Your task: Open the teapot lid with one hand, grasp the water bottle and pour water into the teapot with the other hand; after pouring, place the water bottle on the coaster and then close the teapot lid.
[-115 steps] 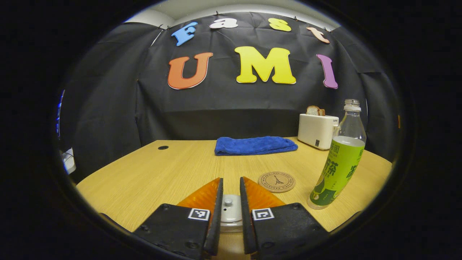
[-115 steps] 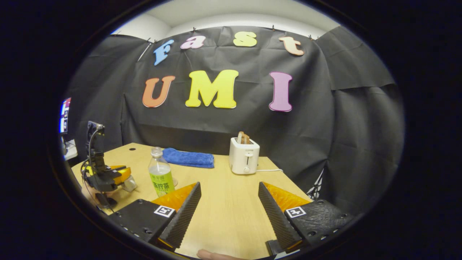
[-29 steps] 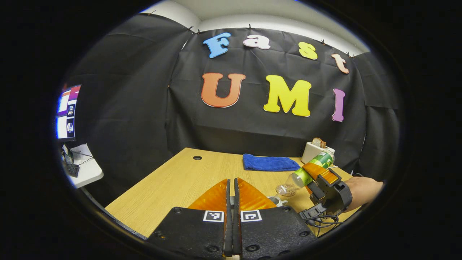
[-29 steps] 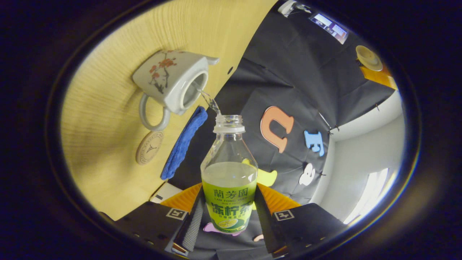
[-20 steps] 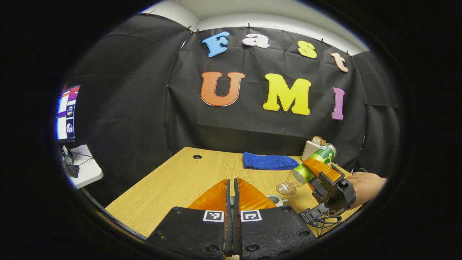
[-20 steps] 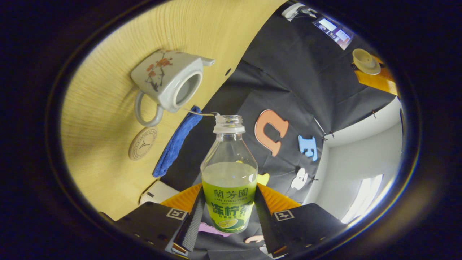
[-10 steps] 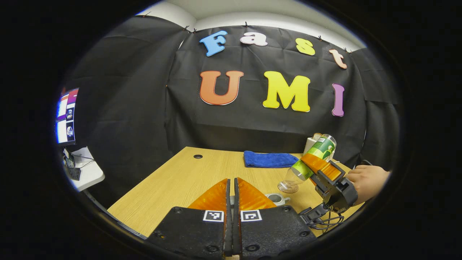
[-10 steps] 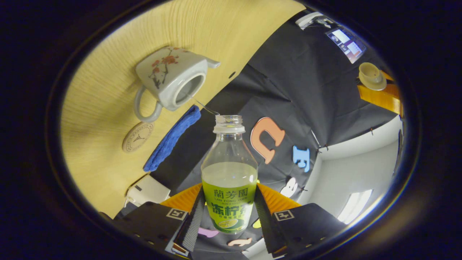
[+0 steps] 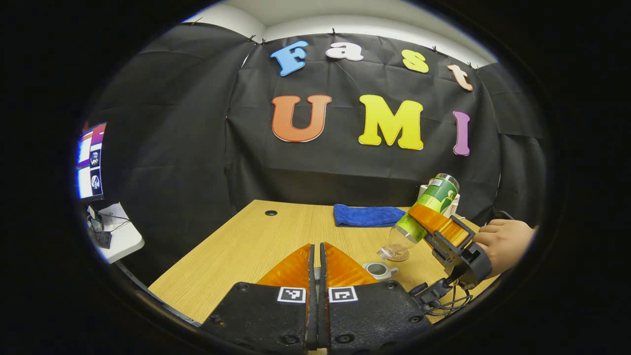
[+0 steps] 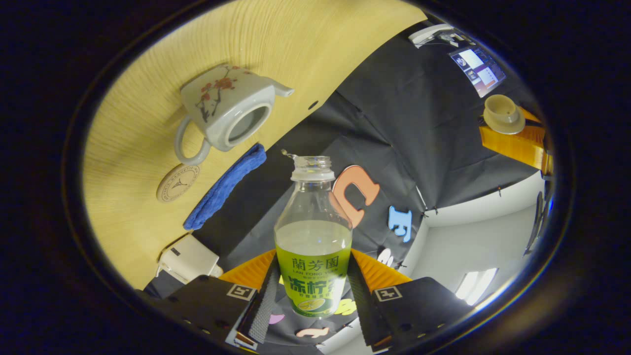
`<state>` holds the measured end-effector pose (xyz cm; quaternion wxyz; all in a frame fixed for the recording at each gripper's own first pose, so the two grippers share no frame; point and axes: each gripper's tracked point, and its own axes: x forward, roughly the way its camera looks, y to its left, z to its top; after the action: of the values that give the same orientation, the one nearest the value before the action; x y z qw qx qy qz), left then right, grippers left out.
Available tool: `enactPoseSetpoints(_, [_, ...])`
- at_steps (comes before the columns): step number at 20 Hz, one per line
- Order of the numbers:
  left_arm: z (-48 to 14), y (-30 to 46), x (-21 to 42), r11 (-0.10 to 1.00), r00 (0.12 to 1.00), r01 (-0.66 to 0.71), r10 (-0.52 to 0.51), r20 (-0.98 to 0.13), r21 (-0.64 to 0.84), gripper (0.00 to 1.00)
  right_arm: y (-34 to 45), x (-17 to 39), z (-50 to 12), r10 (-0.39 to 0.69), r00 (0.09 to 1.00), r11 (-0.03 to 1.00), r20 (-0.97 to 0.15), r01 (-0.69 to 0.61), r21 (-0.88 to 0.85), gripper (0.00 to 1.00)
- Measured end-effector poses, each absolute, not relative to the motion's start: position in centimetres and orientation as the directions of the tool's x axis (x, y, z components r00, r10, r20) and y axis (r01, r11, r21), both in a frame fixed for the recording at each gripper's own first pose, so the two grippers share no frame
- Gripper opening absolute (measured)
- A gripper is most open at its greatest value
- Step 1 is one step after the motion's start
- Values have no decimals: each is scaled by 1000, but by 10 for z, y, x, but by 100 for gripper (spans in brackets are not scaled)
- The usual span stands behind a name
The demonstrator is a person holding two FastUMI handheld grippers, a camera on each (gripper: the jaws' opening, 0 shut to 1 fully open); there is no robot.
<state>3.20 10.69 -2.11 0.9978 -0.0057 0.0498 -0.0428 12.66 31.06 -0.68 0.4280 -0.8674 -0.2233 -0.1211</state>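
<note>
Pour finishing, bottle tipped over the open teapot.

My right gripper has both fingers clamped on the water bottle, whose open neck points ahead of the fingers toward the teapot; a last drop hangs at the bottle's lip, so I judge the pouring is about done. My left gripper is pressed nearly closed; the right gripper view shows the lid sitting at its tips, off the pot. Next I would level the bottle, stand it on the coaster just beside the teapot's handle, then bring the lid down. All of it sits on a pale wooden table, with a blue towel and a white toaster toward the black-draped wall, a monitor off to my left gripper's left.
</note>
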Motion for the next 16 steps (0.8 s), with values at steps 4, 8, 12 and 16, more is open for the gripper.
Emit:
enactPoseSetpoints(4, [-23, 107, 32, 997, 991, 83, -83, -103, -7, 3, 313, 125, -5, 288, 866, -531, 409, 500, -684, 73])
enactPoseSetpoints(8, [-23, 108, 32, 997, 991, 81, -81, -106, -5, 3, 316, 126, -6, 288, 866, -537, 409, 499, -680, 73])
enactPoseSetpoints(12, [-24, 107, 32, 996, 990, 88, -88, -110, -4, 3, 313, 127, -8, 287, 865, -539, 411, 501, -677, 73])
enactPoseSetpoints(16, [-24, 107, 33, 996, 990, 91, -90, -107, 1, 3, 302, 132, -13, 264, 873, -487, 409, 487, -725, 72])
